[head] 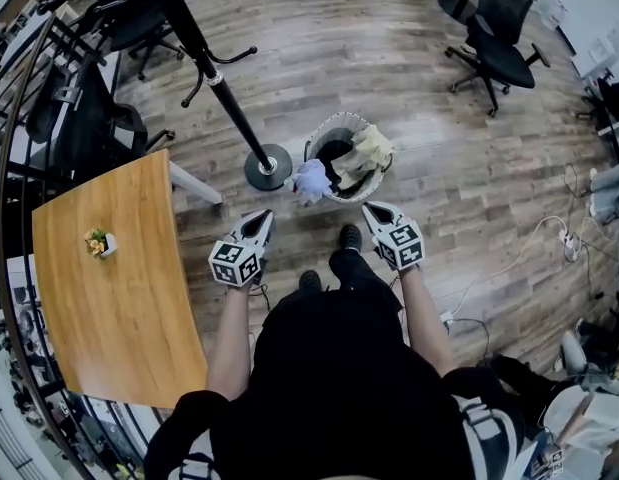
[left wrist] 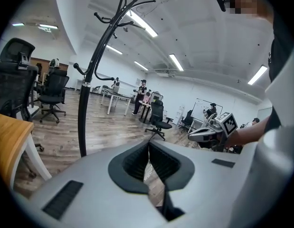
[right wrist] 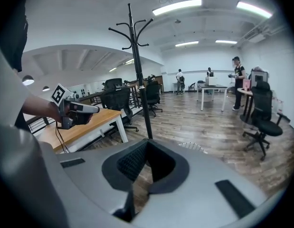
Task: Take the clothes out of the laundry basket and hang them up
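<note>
Left tool [head: 257, 220], right tool [head: 375, 211] hover near round white mesh laundry basket [head: 330, 123]
Jaws pressed together, empty; basket just ahead.

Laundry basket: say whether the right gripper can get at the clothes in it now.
Probably yes: the right gripper points toward the open laundry basket just ahead, with nothing between them; its jaws are shut, though.

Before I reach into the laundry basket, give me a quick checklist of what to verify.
1. Both grippers empty: left gripper, right gripper, ok.
2. Jaws open for a grab: not ok, both shut.
3. Clothes reachable: pale blue garment hangs over the laundry basket rim, ok.
4. Coat rack hooks bare: ok.
5. Grippers over the basket: not ok, short of it.
</note>
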A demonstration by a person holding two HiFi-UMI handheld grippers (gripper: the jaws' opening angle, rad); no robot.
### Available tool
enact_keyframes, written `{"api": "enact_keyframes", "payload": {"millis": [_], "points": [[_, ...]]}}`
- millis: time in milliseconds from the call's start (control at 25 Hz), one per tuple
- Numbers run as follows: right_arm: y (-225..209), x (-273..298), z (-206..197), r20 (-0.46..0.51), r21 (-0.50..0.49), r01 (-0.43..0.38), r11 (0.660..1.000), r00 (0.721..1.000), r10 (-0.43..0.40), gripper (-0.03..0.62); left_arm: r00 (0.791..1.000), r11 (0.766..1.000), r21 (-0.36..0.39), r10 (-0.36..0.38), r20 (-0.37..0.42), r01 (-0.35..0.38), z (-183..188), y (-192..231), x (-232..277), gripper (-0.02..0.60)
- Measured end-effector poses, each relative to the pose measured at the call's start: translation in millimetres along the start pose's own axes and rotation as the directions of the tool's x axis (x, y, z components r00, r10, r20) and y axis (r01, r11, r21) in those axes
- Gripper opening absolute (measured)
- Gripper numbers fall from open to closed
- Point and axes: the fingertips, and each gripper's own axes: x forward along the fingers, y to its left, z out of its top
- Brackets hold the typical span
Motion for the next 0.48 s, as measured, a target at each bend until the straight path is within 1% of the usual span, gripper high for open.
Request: {"api": "enact_keyframes", "payload": {"millis": [160, 480], "points": [[-18, 11, 2, -0.032, 0.007, -0.029, 1.0, 0.999, 0.03, 0.008, 1.0, 1.0, -0.011, 0.017, -0.008, -0.017, 4, 1, 22, 0.021], [-37, 46, 0, -0.088, 0.0, -0.12, 0.993, 0.989, 0.119, 0.007, 0.996, 0.996, -0.05, 0.077, -0.038, -0.079, 2, 16, 52, 0.021]]}}
